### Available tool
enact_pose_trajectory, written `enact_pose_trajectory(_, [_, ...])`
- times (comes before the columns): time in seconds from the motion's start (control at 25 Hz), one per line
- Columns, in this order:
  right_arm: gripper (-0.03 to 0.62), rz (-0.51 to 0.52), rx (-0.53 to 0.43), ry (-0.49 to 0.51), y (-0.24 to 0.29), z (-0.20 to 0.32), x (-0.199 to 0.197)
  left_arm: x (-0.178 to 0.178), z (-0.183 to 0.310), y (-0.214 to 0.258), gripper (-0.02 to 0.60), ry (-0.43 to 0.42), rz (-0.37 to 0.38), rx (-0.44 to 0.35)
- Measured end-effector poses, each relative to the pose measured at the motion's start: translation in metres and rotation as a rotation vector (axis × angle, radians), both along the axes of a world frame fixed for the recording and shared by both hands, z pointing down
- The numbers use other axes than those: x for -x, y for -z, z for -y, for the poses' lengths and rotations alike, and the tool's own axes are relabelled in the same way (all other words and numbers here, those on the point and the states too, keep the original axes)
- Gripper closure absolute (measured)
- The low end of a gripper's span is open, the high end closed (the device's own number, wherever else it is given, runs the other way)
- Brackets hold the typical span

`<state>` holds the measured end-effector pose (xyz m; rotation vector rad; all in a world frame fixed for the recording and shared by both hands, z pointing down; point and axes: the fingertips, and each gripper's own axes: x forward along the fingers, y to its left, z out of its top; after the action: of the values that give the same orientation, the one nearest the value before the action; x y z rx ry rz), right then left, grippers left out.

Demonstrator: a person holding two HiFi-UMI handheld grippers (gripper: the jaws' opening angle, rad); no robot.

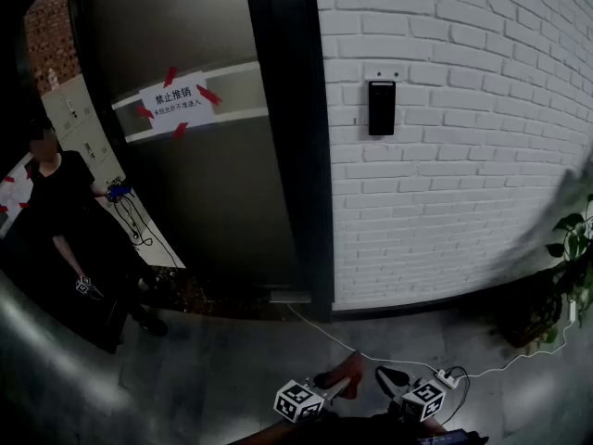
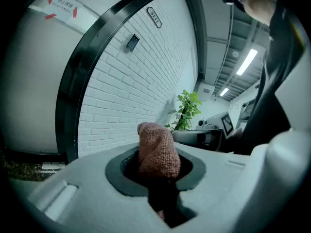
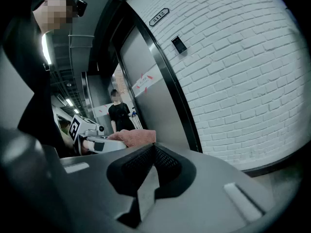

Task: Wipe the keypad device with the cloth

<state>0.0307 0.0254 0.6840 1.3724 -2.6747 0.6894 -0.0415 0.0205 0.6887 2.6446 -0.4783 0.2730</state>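
Observation:
The keypad device [image 1: 381,108] is a small black panel fixed high on the white brick wall [image 1: 463,156], right of the dark door frame. It also shows far off as the keypad device [image 2: 131,42] and the keypad device [image 3: 179,44]. My left gripper [image 1: 347,375] hangs low near the floor, far below the device, shut on a reddish-pink cloth [image 2: 158,152] that sticks up out of the jaws. Beside it, my right gripper [image 1: 387,376] is shut with nothing in it. In the right gripper view the right gripper [image 3: 154,152] has its dark pads meeting, and the cloth [image 3: 133,136] shows at its left.
A dark glass door [image 1: 213,202] carries a paper notice [image 1: 179,105] held by red tape. A person in black [image 1: 56,211] stands at the left. A white cable [image 1: 334,336] runs over the floor to a power strip [image 1: 447,376]. A potted plant [image 1: 570,248] stands at the right.

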Motion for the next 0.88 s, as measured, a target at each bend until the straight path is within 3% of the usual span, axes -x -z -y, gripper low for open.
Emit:
enact_pose_trajectory(0.24, [0.592, 0.0, 0.02, 0.004, -0.005, 0.004, 0.003, 0.009, 0.006, -0.007, 0.503, 0.021, 0.005, 0.021])
enact_pose_trajectory(0.52, [0.592, 0.027, 0.05, 0.005, -0.021, 0.025, -0.008, -0.006, 0.023, -0.013, 0.503, 0.003, 0.026, 0.036])
enact_pose_trajectory(0.68, [0.592, 0.045, 0.042, 0.028, -0.023, 0.057, -0.019, -0.012, 0.052, -0.016, 0.503, 0.036, 0.052, 0.04])
enact_pose_trajectory(0.88, [0.592, 0.04, -0.026, 0.069, 0.006, 0.126, -0.05, -0.042, 0.117, 0.006, 0.503, 0.089, 0.043, -0.018])
